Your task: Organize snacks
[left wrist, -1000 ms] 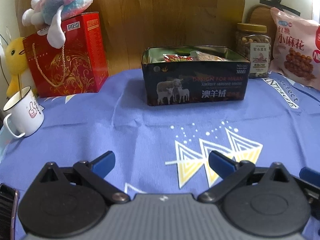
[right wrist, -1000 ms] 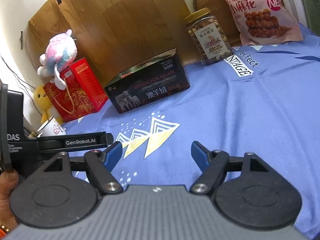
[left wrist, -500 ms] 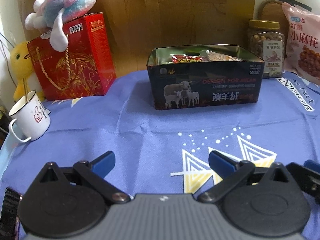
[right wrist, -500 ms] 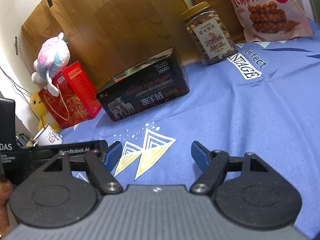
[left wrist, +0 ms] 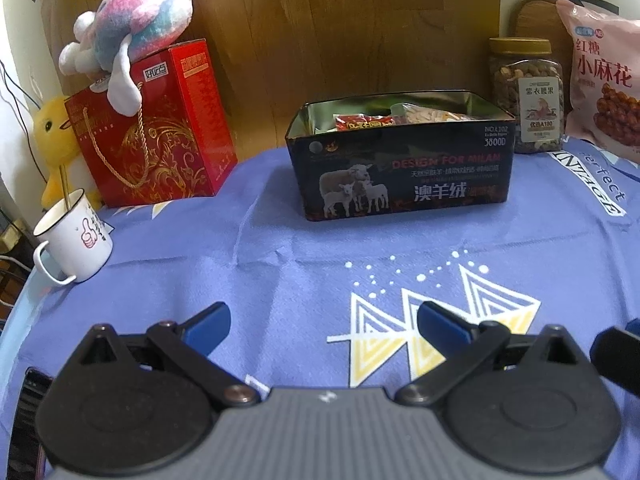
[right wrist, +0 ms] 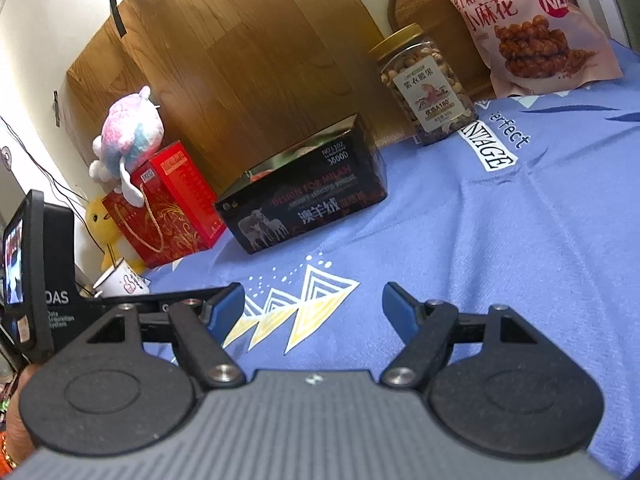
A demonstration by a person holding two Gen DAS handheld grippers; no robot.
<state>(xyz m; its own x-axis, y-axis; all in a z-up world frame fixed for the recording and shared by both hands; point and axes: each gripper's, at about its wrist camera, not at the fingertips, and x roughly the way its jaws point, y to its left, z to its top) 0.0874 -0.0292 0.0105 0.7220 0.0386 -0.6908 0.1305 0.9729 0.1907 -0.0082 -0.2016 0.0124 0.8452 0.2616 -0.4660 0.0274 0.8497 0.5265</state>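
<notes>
A blue-violet cloth (left wrist: 208,280) printed with white and yellow triangles covers the counter, and a wooden panel (left wrist: 340,20) stands behind it. Near the middle of the cloth sits an open black tin box (left wrist: 404,184) with sheep on its front; snack packets (left wrist: 366,123) lie inside it, among them a red one. To the box's left stands a red gift bag (left wrist: 160,136) with a gold cord handle, and a pink and blue plush toy (left wrist: 136,36) rests on top of it. A yellow plush duck (left wrist: 52,136) stands beside the bag. At the far right a pink bag of fried dough twists (left wrist: 604,80) leans upright, and just beside it, between the bag and the box, stands a clear jar of nuts (left wrist: 528,96) with a gold lid. A white enamel mug (left wrist: 74,236) with a thumbs-up print sits at the cloth's left edge.

The left hand-held gripper (left wrist: 324,322) hovers over the cloth, its jaws spread wide and empty. The right hand-held gripper (right wrist: 314,304) is likewise released, holding nothing, well short of the box.
</notes>
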